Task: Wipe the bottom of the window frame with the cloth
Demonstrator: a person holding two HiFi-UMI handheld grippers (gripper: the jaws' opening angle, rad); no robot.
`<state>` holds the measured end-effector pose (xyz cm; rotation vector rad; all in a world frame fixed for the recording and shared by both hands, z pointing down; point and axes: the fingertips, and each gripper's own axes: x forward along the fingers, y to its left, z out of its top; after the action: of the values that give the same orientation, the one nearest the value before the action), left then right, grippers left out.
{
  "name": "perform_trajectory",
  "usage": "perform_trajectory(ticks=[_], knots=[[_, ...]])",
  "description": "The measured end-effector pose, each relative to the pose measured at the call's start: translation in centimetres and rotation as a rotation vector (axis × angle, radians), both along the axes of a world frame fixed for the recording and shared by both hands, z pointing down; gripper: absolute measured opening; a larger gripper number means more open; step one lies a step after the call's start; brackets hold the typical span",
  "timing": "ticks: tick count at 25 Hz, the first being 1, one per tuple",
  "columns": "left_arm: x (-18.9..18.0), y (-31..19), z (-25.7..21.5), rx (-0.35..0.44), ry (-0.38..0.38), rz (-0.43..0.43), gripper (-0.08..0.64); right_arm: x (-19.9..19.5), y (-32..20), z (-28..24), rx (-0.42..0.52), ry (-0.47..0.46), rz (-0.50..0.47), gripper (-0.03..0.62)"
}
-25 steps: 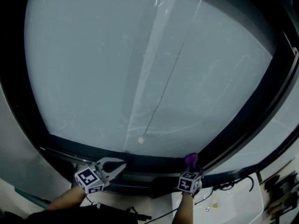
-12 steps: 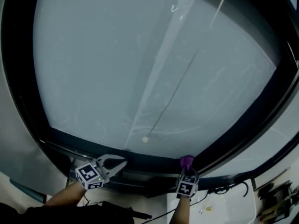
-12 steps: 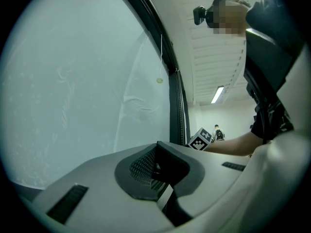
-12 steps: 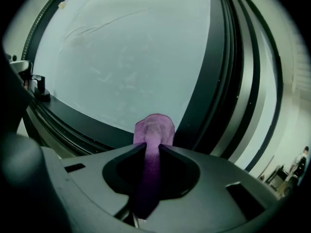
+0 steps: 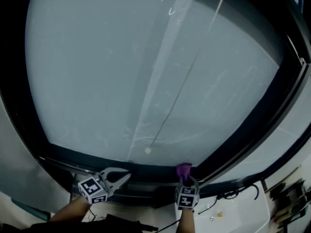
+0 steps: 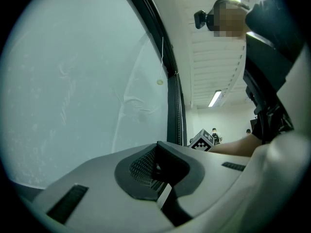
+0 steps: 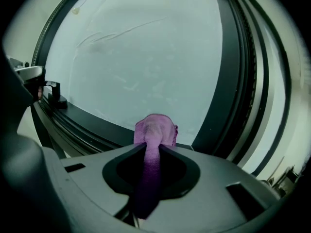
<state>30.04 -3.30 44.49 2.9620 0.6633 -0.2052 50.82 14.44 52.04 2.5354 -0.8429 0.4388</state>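
— What is seen at the bottom centre of the frame?
— The left gripper (image 6: 156, 154) is seen there, its jaws brought together, with nothing held between them.
— And above it?
— The left half is filled by the window glass (image 6: 82, 91), on which a small round spot (image 6: 160, 82) is noted. The dark window frame (image 6: 172, 96) runs from top centre down to the middle. Right of centre, a marker cube (image 6: 203, 140) and a forearm (image 6: 233, 144) are shown, with a ceiling light (image 6: 215, 98) above.

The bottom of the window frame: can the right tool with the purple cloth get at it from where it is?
Probably yes. The right tool holds the cloth right at the bottom frame with nothing between; the left tool stands off to its side.
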Motion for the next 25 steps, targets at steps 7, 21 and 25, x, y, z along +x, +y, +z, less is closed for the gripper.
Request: perform_trajectory(ticks=[7, 21, 25], knots=[[0.2, -0.2, 0.0, -0.001, 0.011, 0.01, 0.002, -2.2, -2.7, -0.3, 0.001, 0.01, -0.049, 0.075], [0.1, 0.0, -0.2, -0.016, 0.001, 0.026, 0.002, -5.3, -5.7, -0.2, -0.075, 0.019, -0.127, 0.074], [0.2, 0.0, -0.2, -0.02, 0.003, 0.021, 0.002, -5.7, -6.3, -0.1, -0.075, 0.003, -0.148, 0.074]])
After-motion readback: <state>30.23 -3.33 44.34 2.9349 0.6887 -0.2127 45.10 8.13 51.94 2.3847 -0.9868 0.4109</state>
